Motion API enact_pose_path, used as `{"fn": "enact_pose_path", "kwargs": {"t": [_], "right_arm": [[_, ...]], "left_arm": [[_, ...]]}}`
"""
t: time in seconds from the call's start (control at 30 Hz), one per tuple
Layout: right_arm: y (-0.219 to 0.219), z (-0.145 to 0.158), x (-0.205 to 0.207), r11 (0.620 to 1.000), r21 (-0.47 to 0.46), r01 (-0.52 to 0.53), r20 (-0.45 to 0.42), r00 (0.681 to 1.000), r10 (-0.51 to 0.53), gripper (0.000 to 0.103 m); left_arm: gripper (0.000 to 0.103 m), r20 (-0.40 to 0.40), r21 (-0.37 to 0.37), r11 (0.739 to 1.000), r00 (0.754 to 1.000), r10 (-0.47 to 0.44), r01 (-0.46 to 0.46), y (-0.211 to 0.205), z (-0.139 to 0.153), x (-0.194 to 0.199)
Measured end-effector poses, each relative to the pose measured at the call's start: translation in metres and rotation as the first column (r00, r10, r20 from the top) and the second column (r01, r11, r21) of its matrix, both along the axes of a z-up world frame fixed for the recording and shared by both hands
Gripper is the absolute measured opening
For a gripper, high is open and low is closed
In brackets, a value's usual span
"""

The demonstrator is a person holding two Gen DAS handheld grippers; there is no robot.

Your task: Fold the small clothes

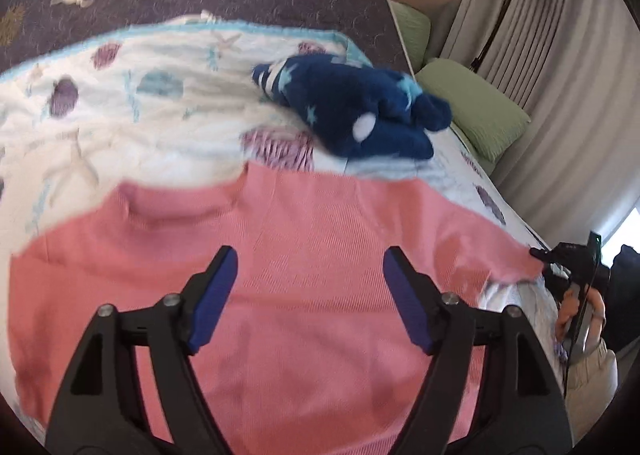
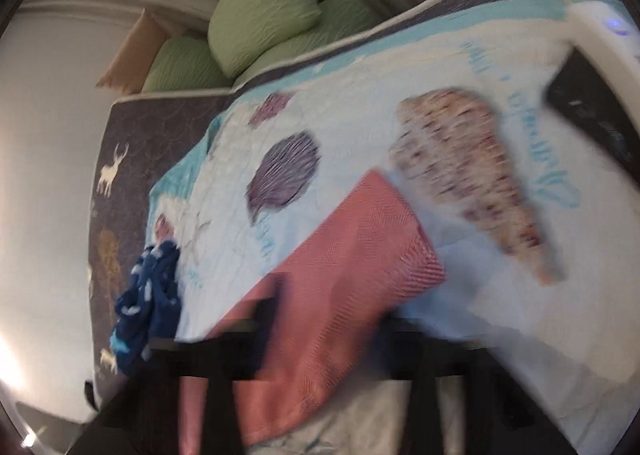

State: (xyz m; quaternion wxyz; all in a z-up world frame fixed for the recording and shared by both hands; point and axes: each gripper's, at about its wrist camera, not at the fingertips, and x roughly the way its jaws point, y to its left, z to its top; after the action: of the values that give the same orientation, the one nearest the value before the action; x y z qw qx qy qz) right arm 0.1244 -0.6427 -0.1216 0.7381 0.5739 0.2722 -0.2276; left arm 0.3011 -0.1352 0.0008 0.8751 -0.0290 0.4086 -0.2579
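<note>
**Inspector:** Your left gripper sits low in the centre of the left wrist view, jaws spread wide with nothing between the blue pads. It hangs over the pink top, which lies spread flat across the lower half of the frame on the shell-print quilt.

**Operator:** And the right?

**Inspector:** In the left wrist view your right gripper appears at the right edge, closed on the tip of the top's sleeve. Its own view is badly blurred; the sleeve runs from lower centre toward the middle of the frame.

**Operator:** Anything else on the bed?

**Inspector:** A dark blue star-print garment lies bunched right of centre, beyond the top. Green pillows sit at the right.
</note>
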Motion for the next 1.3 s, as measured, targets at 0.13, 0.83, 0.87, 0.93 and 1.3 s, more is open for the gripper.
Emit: {"fn": "enact_pose_path", "kwargs": {"t": [0.13,0.83,0.87,0.93,1.3], "right_arm": [[0.029,0.043,0.017,0.995,-0.086,-0.039,0.092,0.995,0.047,0.006],[0.381,0.062,0.113,0.342,-0.344,-0.874,-0.137,0.407,0.903,0.041],[0.374,0.064,0.109,0.359,-0.353,-0.864,-0.128,0.425,0.896,0.043],[0.368,0.064,0.096,0.390,-0.368,-0.844,-0.114,0.458,0.882,0.047],[0.348,0.073,0.068,0.441,-0.437,-0.784,-0.145,0.545,0.826,0.048]], "left_arm": [[0.075,-0.059,-0.031,0.999,0.997,0.041,-0.043,0.016,-0.016,-0.004],[0.078,-0.249,-0.252,0.943,0.956,0.155,-0.218,0.103,-0.038,-0.032],[0.078,-0.257,-0.264,0.943,0.957,0.133,-0.202,0.099,-0.039,-0.031],[0.078,-0.269,-0.263,0.950,0.959,0.093,-0.166,0.084,-0.045,-0.027],[0.004,-0.172,-0.278,0.957,0.984,0.038,-0.086,0.043,-0.022,-0.025]]}}
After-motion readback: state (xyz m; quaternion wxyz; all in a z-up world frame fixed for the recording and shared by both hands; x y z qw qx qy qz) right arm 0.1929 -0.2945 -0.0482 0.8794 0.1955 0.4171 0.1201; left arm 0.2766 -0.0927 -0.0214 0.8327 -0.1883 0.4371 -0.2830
